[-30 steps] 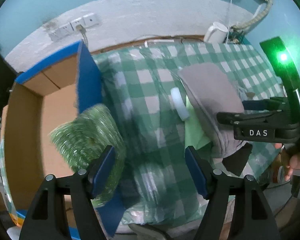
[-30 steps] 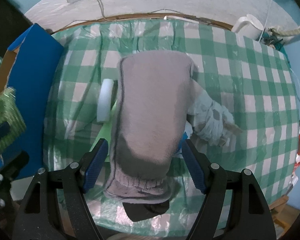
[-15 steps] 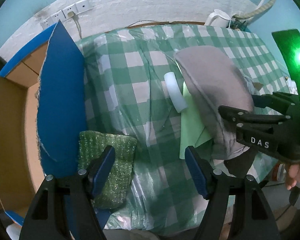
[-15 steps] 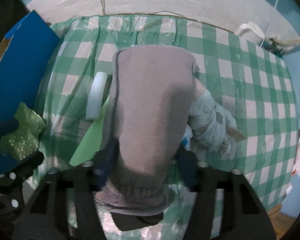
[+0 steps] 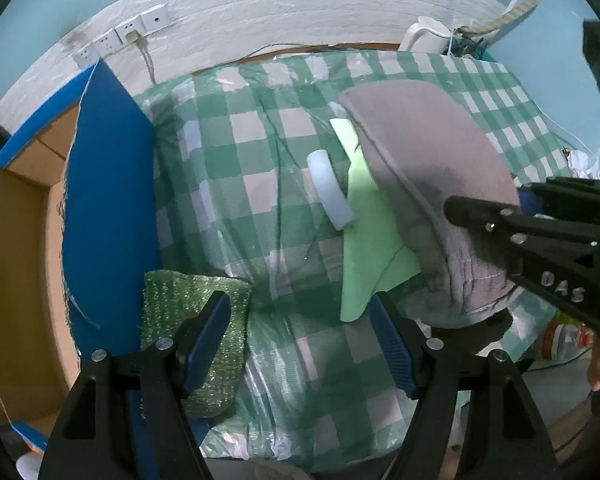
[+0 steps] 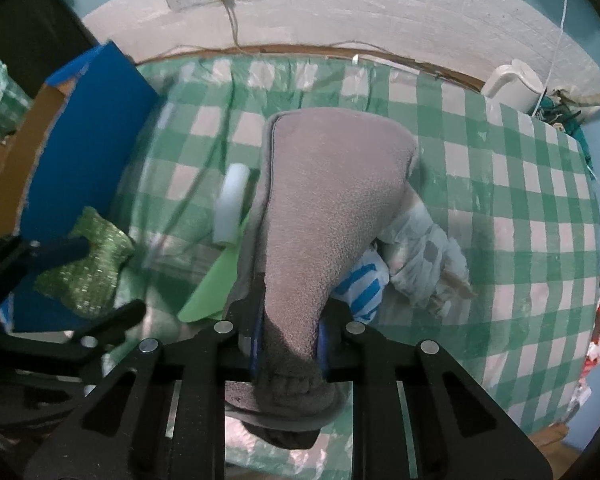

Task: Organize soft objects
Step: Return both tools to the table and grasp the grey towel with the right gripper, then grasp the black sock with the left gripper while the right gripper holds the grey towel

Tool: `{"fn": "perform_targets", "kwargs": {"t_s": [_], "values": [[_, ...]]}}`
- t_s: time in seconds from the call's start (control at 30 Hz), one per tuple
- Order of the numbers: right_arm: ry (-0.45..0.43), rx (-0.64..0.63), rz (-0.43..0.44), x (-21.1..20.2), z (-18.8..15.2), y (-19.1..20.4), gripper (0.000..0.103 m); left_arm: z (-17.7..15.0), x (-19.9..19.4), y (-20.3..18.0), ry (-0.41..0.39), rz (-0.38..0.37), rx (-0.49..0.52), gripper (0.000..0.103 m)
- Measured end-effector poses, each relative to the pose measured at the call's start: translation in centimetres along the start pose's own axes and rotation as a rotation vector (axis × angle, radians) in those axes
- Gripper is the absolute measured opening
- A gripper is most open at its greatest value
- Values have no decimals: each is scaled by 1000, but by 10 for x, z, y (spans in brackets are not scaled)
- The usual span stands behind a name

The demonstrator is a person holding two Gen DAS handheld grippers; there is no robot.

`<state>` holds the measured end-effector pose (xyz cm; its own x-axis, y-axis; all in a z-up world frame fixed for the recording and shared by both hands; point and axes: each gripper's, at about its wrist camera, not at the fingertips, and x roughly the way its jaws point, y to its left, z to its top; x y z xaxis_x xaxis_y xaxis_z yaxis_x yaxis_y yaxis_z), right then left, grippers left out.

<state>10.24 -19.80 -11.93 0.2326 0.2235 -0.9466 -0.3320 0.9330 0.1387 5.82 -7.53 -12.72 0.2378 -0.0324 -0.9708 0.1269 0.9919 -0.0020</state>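
Note:
My right gripper [image 6: 288, 340] is shut on the near end of a grey fleece cloth [image 6: 324, 208], which is pinched up off the checked table; the cloth also shows in the left wrist view [image 5: 432, 184]. My left gripper [image 5: 300, 340] is open and empty over the table's front left. A glittery green scrub pad [image 5: 188, 336] lies under its left finger, at the table edge by the box; it also shows in the right wrist view [image 6: 88, 268]. A white foam roll [image 5: 330, 190] and a light green sheet [image 5: 370, 232] lie beside the grey cloth.
An open cardboard box with a blue flap [image 5: 108, 208] stands left of the table. A crumpled white cloth [image 6: 424, 256] and a blue-striped item [image 6: 362, 284] lie right of the grey cloth. A white kettle [image 6: 512, 84] stands at the back right, near the wall.
My right gripper has closed on the grey cloth and bunched it up. The green scrub pad has dropped from mid-air onto the table edge; my left gripper stays open.

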Motion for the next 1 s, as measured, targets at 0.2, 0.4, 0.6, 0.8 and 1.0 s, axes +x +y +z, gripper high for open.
{"fn": "perform_targets", "kwargs": {"t_s": [0.2, 0.4, 0.6, 0.8, 1.0], "values": [[-57, 25, 24, -25, 3, -10, 19, 0, -3, -5, -6, -6, 2, 73], [-83, 66, 15, -40, -4, -32, 19, -2, -5, -19, -10, -21, 25, 73], [-82, 104, 4, -42, -20, -56, 19, -4, -6, -42, -7, -42, 63, 74], [-79, 135, -5, -44, -35, -78, 19, -3, 0, -63, 4, -62, 91, 74], [-86, 166, -4, -47, -46, -97, 19, -3, 10, -82, 27, -80, 110, 74]]}}
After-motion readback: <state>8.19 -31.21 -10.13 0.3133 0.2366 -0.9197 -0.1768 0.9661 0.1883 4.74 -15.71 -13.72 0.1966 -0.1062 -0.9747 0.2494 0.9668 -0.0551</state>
